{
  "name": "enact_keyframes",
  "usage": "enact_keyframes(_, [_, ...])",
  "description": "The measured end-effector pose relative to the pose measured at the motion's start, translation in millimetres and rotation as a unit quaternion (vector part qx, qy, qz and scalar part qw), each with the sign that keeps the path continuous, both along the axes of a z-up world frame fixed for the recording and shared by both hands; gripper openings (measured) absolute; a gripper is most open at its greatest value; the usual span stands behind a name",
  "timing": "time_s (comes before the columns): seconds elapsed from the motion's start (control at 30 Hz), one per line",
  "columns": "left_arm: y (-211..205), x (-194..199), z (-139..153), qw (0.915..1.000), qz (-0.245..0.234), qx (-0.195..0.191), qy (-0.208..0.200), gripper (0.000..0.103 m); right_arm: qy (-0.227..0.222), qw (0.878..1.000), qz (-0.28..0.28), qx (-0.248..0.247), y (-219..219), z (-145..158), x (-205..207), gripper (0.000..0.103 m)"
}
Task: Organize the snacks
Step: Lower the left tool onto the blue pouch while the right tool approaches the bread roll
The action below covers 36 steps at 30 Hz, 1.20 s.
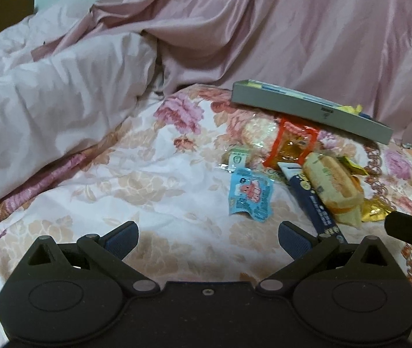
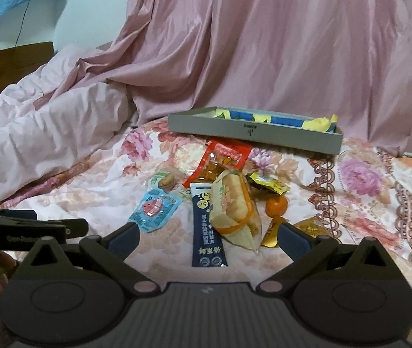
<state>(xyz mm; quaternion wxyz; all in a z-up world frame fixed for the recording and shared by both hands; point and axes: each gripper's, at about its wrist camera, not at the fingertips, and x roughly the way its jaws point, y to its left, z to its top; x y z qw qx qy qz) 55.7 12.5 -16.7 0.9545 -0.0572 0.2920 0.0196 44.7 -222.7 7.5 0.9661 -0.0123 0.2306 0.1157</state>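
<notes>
Both grippers are hovering empty over the floral bedsheet (image 2: 365, 203), my left gripper (image 1: 208, 236) and right gripper (image 2: 208, 237) each with fingers spread wide apart. Snacks are lying heaped just ahead of my right gripper: a navy stick pack (image 2: 207, 232), a yellow cake packet (image 2: 234, 208), a blue pouch (image 2: 155, 210). Beyond them a grey tray (image 2: 252, 133) is sitting.

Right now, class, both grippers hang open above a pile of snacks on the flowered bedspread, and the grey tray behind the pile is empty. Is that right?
Not quite. The grey tray is not empty: the right wrist view shows yellow and blue packets inside it. The rest holds: the left gripper and right gripper are open, with the snack pile on the bedspread.
</notes>
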Motion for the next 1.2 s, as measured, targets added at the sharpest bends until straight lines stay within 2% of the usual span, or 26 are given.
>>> enact_keyframes(0.17, [-1,30,-4,0.9998,-0.013,0.006,0.012,0.102,0.043,0.999,-0.003,0.025,-10,-5,41,0.103])
enact_keyframes(0.3, [-8,57,-10,0.9991,-0.034,0.019,0.019,0.102,0.047,0.999,0.003,0.016,-13,-9,73,0.103])
enact_keyframes(0.57, [-31,107,-26,0.9942,-0.092,0.049,0.027,0.102,0.088,0.994,0.036,0.045,-26,-20,132,0.102])
enact_keyframes(0.73, [-40,130,-37,0.9911,-0.116,0.056,0.035,0.102,0.112,0.992,0.046,0.047,-27,-29,150,0.095])
enact_keyframes(0.87, [-42,145,-48,0.9891,-0.121,0.060,0.059,0.096,0.125,0.990,0.046,0.047,-25,-34,158,0.090])
enact_keyframes(1.13, [-45,147,-57,0.9897,-0.114,0.072,0.048,0.096,0.146,0.987,0.053,0.047,-18,-46,166,0.073])
enact_keyframes(1.2, [-46,145,-57,0.9899,-0.112,0.078,0.040,0.089,0.147,0.987,0.047,0.055,-18,-48,167,0.072])
